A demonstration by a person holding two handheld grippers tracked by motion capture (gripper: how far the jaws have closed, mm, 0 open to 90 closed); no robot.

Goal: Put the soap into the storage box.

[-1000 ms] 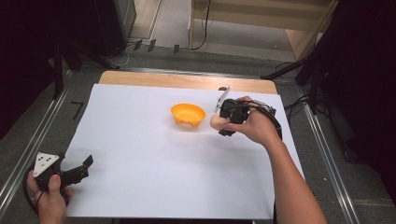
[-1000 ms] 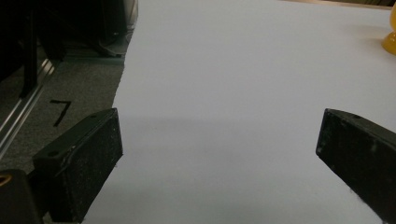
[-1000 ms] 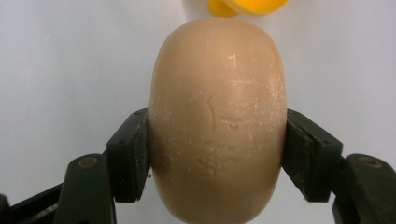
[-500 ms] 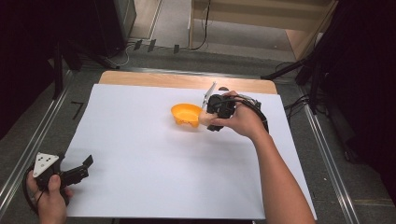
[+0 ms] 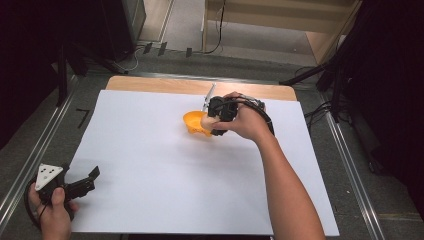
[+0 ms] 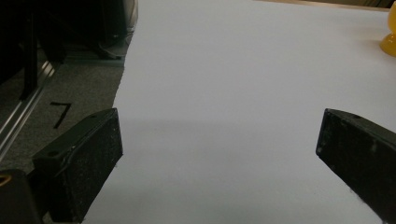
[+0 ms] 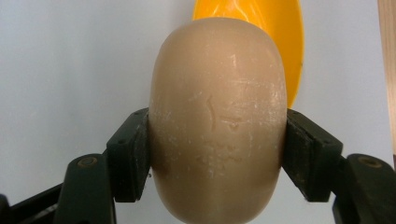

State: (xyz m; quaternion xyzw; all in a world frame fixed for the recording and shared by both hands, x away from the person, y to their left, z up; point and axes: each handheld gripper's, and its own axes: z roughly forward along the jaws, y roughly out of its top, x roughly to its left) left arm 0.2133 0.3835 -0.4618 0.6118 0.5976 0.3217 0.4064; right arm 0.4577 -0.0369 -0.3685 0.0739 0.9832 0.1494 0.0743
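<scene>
A beige egg-shaped object (image 7: 217,121) sits between the two black pads of my right gripper (image 7: 217,156), which press on its sides. In the high view that right gripper (image 5: 210,121) holds the egg-shaped object (image 5: 205,120) over the right rim of a small orange bowl (image 5: 194,123). From the right gripper view the orange bowl (image 7: 280,32) lies just behind and below the object. My left gripper (image 5: 89,180) rests at the lower left corner of the white sheet, jaws wide apart. Nothing lies between the jaws of the left gripper (image 6: 219,154); the bowl (image 6: 389,39) peeks in at far right.
A large white sheet (image 5: 150,165) covers the wooden tabletop (image 5: 150,85). Metal rails (image 5: 30,160) run along both sides of the table. Cables (image 5: 320,107) lie on the floor at the right. A dark cabinet and wooden furniture stand beyond the far edge.
My right hand has carried the egg-shaped object leftward, from beside the bowl to over its right rim. The left gripper has stayed put.
</scene>
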